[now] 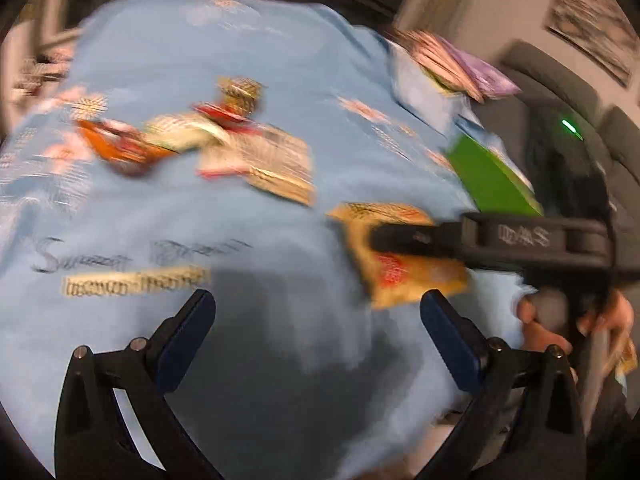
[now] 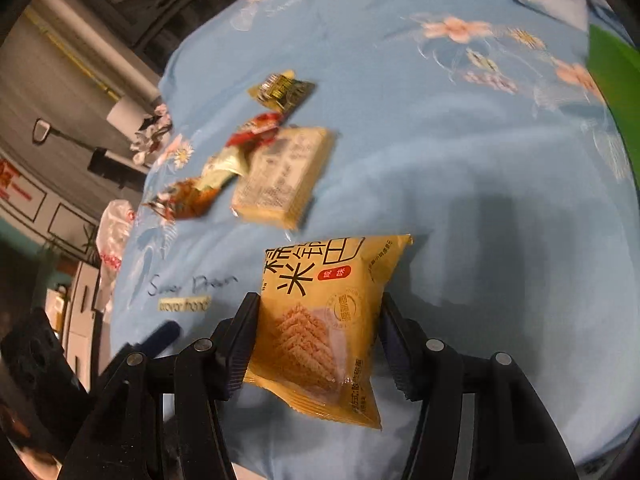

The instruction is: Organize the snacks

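Note:
My right gripper [image 2: 316, 340] is shut on a yellow rice-cracker packet [image 2: 320, 320] and holds it over the blue bedsheet [image 2: 440, 160]. The packet [image 1: 396, 256] and my right gripper [image 1: 404, 240] also show in the blurred left wrist view. My left gripper [image 1: 316, 312] is open and empty above the sheet [image 1: 200, 60]. Beyond lie a pale biscuit pack [image 2: 284, 176], an orange wrapper [image 2: 184, 200], a pale green wrapper [image 2: 224, 168], a red wrapper [image 2: 256, 128] and a dark gold packet [image 2: 284, 90].
A green box [image 1: 492, 180] lies at the sheet's right side, also visible in the right wrist view [image 2: 612, 80]. A stack of pink and purple packets [image 1: 460, 64] lies at the far right. A grey sofa [image 1: 580, 92] stands beyond.

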### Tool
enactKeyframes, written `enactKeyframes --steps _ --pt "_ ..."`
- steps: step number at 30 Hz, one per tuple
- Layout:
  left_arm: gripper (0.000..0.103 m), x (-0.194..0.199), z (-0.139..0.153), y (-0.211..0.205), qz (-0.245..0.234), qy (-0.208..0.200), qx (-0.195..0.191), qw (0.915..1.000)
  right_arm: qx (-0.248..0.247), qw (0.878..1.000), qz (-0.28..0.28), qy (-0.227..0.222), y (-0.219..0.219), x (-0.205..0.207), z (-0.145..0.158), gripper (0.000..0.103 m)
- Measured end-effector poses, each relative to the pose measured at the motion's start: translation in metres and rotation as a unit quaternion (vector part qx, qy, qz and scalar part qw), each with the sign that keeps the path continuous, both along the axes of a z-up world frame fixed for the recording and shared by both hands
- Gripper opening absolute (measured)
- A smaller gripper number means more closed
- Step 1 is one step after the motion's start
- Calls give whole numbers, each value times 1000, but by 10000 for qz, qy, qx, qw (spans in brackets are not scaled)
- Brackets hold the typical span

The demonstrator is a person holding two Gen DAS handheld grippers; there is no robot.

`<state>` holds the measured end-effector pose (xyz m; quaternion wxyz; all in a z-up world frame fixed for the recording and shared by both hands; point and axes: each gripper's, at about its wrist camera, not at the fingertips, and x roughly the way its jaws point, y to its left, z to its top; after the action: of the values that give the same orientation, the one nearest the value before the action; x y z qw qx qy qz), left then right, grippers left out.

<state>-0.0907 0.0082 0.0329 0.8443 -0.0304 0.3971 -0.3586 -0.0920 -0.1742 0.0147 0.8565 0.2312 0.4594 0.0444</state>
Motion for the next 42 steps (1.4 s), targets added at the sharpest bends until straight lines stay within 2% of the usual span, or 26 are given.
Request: enactKeyframes --steps 3,5,6,7,10,13,14,16,18,21,23,24,26,28,31,37,39,42 --pt "103 -8 -3 -14 -383 66 -162 9991 48 10000 -71 3 -10 -4 -1 63" --pt "103 -7 -7 -20 -444 150 -164 9988 123 9997 -133 -164 -18 -10 6 72" --pt "103 -5 -10 -22 -471 265 -194 9984 167 9992 -142 -340 -21 -13 9 82" --pt "103 -1 -14 -24 -540 469 -297 9970 223 9983 -140 -518 -26 -17 13 87" --pt "103 0 -12 -22 -587 637 -673 9940 412 9975 -91 -576 -35 -18 13 87" --pt "102 3 -13 -26 -936 1184 -1203 9812 561 9976 49 -405 -37 -11 3 87" --pt "102 2 -13 -28 -992 1227 -1281 9791 590 9976 150 -336 -37 -10 0 87" --pt "102 0 -12 -33 -1035 1197 -1203 9800 791 9963 295 -157 -34 -3 -10 79" --pt "101 -1 -11 -37 -1011 1171 -1185 9808 901 9953 344 -75 -32 -2 -18 77" --pt "99 1 -9 -44 -1106 1326 -1321 9761 791 9965 245 -129 -31 0 -17 71" --pt "81 7 -11 -48 -1179 1508 -1435 9710 896 9957 167 -148 -34 0 -17 71" --pt "75 11 -12 -49 -1135 1542 -1430 9710 933 9954 145 -147 -35 1 -18 69" --pt "54 16 -15 -52 -1028 1513 -1296 9745 919 9955 126 -178 -36 1 -18 64" --pt "43 18 -17 -47 -899 1547 -1259 9758 674 9975 108 -174 -32 4 -18 48" --pt "32 26 -21 -40 -734 1707 -1293 9740 460 9986 64 -239 -31 4 -17 46" --pt "31 21 -12 -48 -714 1447 -1050 9813 341 9982 32 -488 -34 -1 -9 41" --pt "31 23 -11 -51 -740 1488 -1134 9795 318 9976 34 -619 -38 -5 -3 40" --pt "30 27 -3 -54 -755 1503 -1309 9770 533 9956 -67 -770 -50 -10 3 39"
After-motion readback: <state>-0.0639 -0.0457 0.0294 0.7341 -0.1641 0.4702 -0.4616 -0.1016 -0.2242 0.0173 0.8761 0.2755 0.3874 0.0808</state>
